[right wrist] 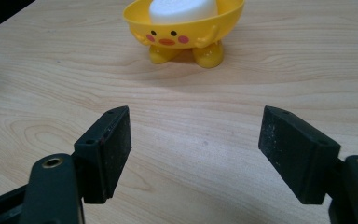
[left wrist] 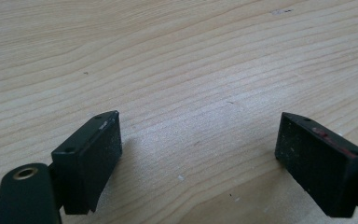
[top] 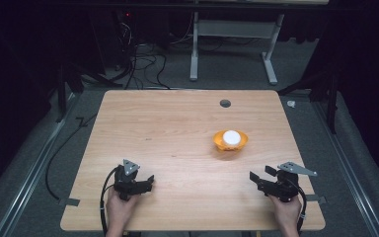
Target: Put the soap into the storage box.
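A yellow duck-faced dish [top: 231,142] stands on the wooden table [top: 177,128], right of centre, with a white round object [top: 231,137] lying in it. In the right gripper view the dish [right wrist: 186,35] faces me on two stubby feet, and the white object [right wrist: 182,9] fills its bowl. My right gripper [top: 259,177] rests near the table's front right, open and empty, well short of the dish. Its jaws stand wide apart [right wrist: 196,140] over bare wood. My left gripper [top: 148,183] sits at the front left, also open [left wrist: 198,137] with nothing between its jaws.
A dark round grommet hole [top: 225,103] sits near the table's far edge. Beyond the table are a white desk frame [top: 237,44] and cables [top: 143,59] on the grey floor. A person's hands [top: 121,210] hold both grippers at the front edge.
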Motion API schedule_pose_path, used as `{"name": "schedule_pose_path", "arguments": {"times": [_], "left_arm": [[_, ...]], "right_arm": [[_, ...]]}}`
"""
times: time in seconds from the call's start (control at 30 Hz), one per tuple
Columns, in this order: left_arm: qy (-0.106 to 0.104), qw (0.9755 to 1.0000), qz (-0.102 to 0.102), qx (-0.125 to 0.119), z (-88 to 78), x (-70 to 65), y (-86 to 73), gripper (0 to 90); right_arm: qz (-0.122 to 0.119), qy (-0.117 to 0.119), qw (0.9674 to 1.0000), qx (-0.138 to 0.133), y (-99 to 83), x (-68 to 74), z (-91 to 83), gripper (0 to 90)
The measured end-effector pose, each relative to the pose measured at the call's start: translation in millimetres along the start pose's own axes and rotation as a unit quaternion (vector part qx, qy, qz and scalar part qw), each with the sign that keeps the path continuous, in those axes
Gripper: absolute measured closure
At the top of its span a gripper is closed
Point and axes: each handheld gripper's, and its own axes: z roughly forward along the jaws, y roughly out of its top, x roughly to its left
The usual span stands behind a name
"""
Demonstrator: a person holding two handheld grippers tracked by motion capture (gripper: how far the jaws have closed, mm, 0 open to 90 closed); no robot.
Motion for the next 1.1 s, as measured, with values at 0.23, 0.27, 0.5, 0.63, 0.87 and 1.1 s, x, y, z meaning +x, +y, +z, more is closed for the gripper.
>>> {"name": "schedule_pose_path", "arguments": {"times": [0.23,0.27,0.5,0.63,0.87,1.1], "left_arm": [[0.0,1.0,0.0,0.0,0.0,0.0,0.0,14.9],[0.0,1.0,0.0,0.0,-0.1,-0.1,0.0,14.9],[-0.001,1.0,0.001,0.0,-0.1,-0.2,-0.1,14.9],[-0.001,1.0,0.001,0.0,-0.1,-0.2,-0.1,14.9],[-0.001,1.0,0.001,0.0,-0.1,-0.2,-0.1,14.9],[-0.001,1.0,0.001,0.0,-0.1,-0.2,-0.1,14.9]], "right_arm": [[0.001,0.002,1.0,0.01,-4.6,2.1,5.4,26.3],[0.001,0.001,0.9999,0.012,-5.2,2.5,6.2,26.3],[-0.007,-0.003,0.9997,0.024,-9.8,5.1,13.0,26.2],[-0.012,-0.006,0.9995,0.03,-12.2,7.8,16.4,26.3],[-0.023,-0.02,0.9984,0.047,-16.8,8.8,23.1,26.3],[-0.041,-0.034,0.9967,0.062,-18.8,11.7,29.9,26.1]]}}
